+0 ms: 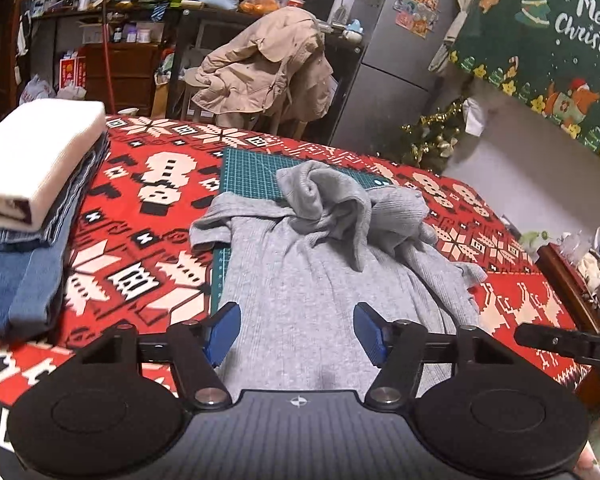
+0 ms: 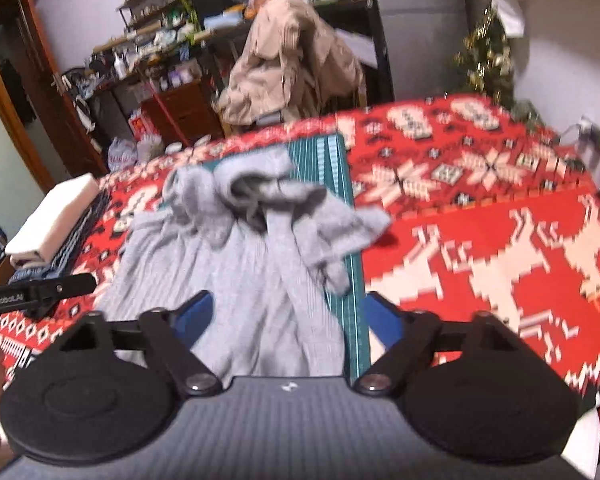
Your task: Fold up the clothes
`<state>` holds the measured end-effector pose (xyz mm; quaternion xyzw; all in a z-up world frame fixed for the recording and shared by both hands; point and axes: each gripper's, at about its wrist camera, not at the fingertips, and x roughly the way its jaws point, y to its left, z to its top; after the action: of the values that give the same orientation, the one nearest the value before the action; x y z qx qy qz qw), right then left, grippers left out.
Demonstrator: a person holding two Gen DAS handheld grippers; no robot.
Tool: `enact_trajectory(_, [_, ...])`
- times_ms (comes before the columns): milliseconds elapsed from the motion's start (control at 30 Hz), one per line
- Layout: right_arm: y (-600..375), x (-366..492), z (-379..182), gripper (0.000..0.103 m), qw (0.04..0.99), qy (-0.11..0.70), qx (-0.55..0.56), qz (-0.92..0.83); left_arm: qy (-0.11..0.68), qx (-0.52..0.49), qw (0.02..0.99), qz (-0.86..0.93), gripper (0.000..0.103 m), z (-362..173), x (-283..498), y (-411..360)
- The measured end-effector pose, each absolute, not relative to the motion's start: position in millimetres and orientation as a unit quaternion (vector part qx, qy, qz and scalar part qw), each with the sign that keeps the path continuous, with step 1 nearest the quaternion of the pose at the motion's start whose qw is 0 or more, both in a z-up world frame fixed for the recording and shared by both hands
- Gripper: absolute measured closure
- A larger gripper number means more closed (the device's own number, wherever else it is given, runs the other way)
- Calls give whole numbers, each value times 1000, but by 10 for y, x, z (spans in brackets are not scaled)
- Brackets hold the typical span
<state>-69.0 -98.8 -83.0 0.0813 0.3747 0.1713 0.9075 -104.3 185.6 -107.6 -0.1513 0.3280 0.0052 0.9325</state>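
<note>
Grey sweater [image 1: 300, 280] lies rumpled on the green mat [image 1: 252, 172], its near hem hidden beneath both released grippers, left [image 1: 298, 332] and right [image 2: 288, 324]; the right view is blurred.

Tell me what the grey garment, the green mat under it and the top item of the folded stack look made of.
Grey garment: soft ribbed knit, matte, probably cotton; fine vertical ribs show.
Green mat: smooth vinyl-like cutting mat, printed grid lines.
White top item: thick woven or waffle-like cloth, matte; the exact fibre is unclear.
</note>
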Motion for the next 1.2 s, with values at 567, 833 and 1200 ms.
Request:
enact_trajectory(567, [-1149, -484, -1251, 67, 868, 456, 141, 136, 362, -206, 909, 29, 55, -1238, -1112, 2170])
enact_trajectory(833, [-1055, -398, -1279, 98, 873, 459, 106, 123, 367, -206, 907, 31, 54, -1260, -1160, 2165])
enact_trajectory(1200, [-1431, -42, -985, 99, 918, 387, 75, 41, 361, -208, 909, 35, 55, -1219, -1212, 2185])
